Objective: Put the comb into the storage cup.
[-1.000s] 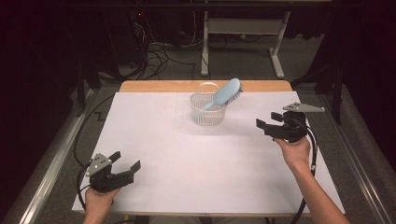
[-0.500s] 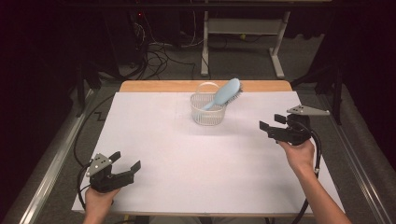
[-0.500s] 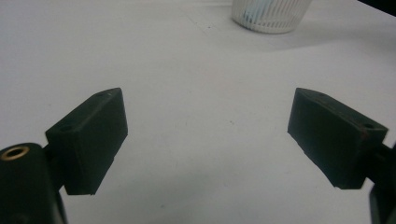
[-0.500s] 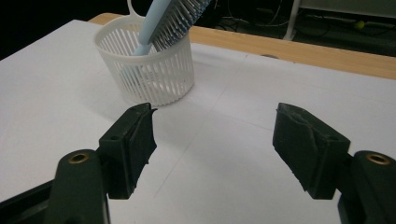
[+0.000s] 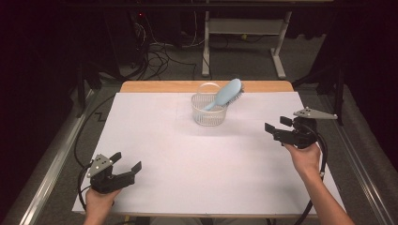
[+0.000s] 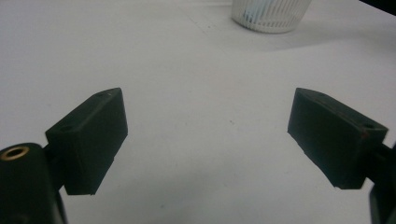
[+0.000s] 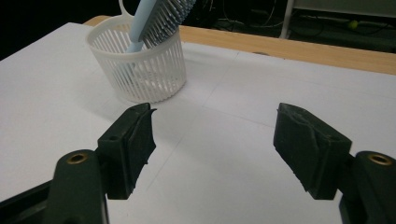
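A light blue hairbrush [image 5: 226, 94] [image 7: 158, 18] stands tilted in a small white slatted basket [image 5: 209, 115] [image 7: 154, 74] [image 6: 271, 14] at the back middle of the white table. My right gripper [image 5: 277, 126] [image 7: 215, 140] hovers right of the basket, a hand's length away, open with nothing between its jaws. My left gripper [image 5: 126, 161] [image 6: 205, 135] rests near the front left corner, open and empty, pointing toward the basket.
The white sheet [image 5: 197, 164] covers the table; a wooden strip [image 5: 155, 86] shows along its far edge. Cables [image 5: 155, 51] and a desk frame [image 5: 244, 33] stand on the floor beyond. A metal rail [image 5: 51, 164] runs along the left side.
My right gripper has drawn back from the basket, toward the right and slightly nearer the person. The left gripper has stayed put.
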`<act>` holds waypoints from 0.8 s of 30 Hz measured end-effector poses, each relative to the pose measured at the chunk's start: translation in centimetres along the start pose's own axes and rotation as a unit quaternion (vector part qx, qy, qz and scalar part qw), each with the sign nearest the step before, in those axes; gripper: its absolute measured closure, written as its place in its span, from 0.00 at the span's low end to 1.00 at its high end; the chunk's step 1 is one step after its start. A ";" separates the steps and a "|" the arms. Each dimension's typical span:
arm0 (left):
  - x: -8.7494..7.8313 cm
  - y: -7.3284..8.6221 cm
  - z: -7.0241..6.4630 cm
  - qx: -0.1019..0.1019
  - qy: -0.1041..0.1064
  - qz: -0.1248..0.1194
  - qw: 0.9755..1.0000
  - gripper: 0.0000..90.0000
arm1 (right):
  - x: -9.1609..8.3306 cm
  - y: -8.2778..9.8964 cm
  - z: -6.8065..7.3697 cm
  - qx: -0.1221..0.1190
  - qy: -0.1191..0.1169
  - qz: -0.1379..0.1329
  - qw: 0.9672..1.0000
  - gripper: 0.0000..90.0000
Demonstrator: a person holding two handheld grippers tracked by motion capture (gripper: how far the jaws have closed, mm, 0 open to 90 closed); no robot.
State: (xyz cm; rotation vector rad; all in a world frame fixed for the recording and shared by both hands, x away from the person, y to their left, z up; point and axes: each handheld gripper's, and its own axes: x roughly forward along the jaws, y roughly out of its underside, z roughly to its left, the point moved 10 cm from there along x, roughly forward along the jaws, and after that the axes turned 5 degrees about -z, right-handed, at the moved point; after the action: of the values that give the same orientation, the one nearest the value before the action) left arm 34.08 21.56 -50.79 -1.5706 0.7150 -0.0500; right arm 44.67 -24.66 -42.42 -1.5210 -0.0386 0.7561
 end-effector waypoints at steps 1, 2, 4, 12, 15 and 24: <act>0.0 0.0 0.0 0.000 0.000 0.000 1.000 0.13 | -0.1 0.0 -0.1 -0.001 0.001 -0.001 1.000 0.32; 0.0 0.0 0.0 -0.001 0.000 0.000 1.000 0.13 | -0.1 0.1 -0.1 0.003 0.001 -0.001 1.000 0.32; 0.0 0.0 0.0 -0.001 0.000 0.000 1.000 0.13 | -0.2 0.1 -0.3 0.001 0.002 -0.002 1.000 0.32; 0.0 0.0 0.0 -0.001 0.000 0.000 1.000 0.13 | -0.7 0.2 -0.4 0.005 0.001 -0.008 1.000 0.32; 0.0 0.0 0.1 -0.001 -0.001 -0.001 1.000 0.13 | -0.9 0.2 -0.5 0.006 0.002 -0.010 1.000 0.32; 0.0 0.0 0.0 -0.001 -0.001 0.000 1.000 0.13 | -1.6 0.5 -0.7 0.001 0.005 -0.014 1.000 0.32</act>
State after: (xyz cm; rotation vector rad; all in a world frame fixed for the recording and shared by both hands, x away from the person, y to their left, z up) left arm 34.10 21.58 -50.80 -1.5727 0.7147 -0.0480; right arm 43.54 -26.10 -42.22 -1.5191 -0.0510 0.7262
